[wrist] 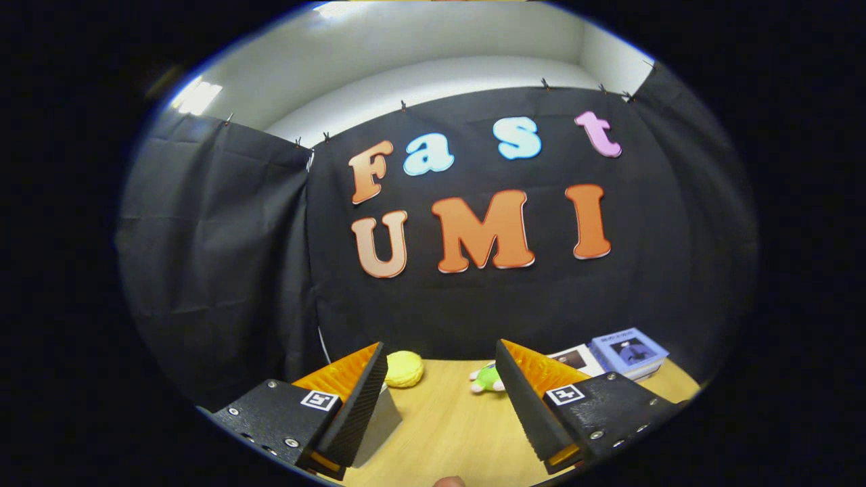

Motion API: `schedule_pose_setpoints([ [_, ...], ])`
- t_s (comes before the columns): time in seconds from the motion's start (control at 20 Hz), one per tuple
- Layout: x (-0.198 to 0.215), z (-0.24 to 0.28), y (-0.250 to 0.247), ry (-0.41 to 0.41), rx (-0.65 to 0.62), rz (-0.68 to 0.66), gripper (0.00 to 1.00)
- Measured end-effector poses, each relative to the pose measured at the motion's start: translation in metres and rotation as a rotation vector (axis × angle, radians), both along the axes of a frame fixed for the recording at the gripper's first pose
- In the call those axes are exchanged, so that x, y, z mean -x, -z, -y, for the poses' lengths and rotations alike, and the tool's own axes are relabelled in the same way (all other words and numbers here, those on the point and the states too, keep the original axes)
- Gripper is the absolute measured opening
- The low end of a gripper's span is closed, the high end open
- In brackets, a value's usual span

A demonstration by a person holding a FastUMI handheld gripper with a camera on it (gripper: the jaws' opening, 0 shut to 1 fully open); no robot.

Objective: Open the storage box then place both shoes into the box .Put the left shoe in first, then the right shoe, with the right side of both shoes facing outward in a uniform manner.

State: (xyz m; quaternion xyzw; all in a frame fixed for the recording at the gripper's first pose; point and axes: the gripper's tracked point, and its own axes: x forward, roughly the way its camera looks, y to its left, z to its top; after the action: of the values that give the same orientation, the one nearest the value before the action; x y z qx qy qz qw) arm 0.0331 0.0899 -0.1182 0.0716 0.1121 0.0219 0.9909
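My gripper [441, 358] is held above a wooden table [446, 419] with its two fingers spread wide apart and nothing between them. It is tilted up toward the booth's black cloth wall. A grey slab-like edge [379, 423], perhaps part of a box, shows just inside the left finger; I cannot tell what it is. The table surface shows between the fingers.
Beyond the left finger lies a round yellow soft object [404, 368]. A green and white plush toy [486, 379] peeks out beside the right finger. Past the right finger a blue book [629, 352] and a white book [575, 358] lie at the table's far right.
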Motion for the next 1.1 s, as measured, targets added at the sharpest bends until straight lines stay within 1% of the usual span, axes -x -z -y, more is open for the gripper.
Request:
schedule_pose_setpoints([
  [0.2,0.019,0.029,-0.020,0.025,0.056,0.086,0.96],
  [0.35,0.030,0.056,-0.026,0.064,0.108,0.130,0.96],
  [0.45,0.037,0.068,-0.023,0.083,0.127,0.139,0.96],
  [0.6,0.050,0.083,-0.016,0.084,0.132,0.147,0.96],
  [0.9,0.060,0.108,-0.010,0.137,0.160,0.166,0.96],
  [1.1,0.063,0.113,-0.012,0.163,0.194,0.178,0.96],
])
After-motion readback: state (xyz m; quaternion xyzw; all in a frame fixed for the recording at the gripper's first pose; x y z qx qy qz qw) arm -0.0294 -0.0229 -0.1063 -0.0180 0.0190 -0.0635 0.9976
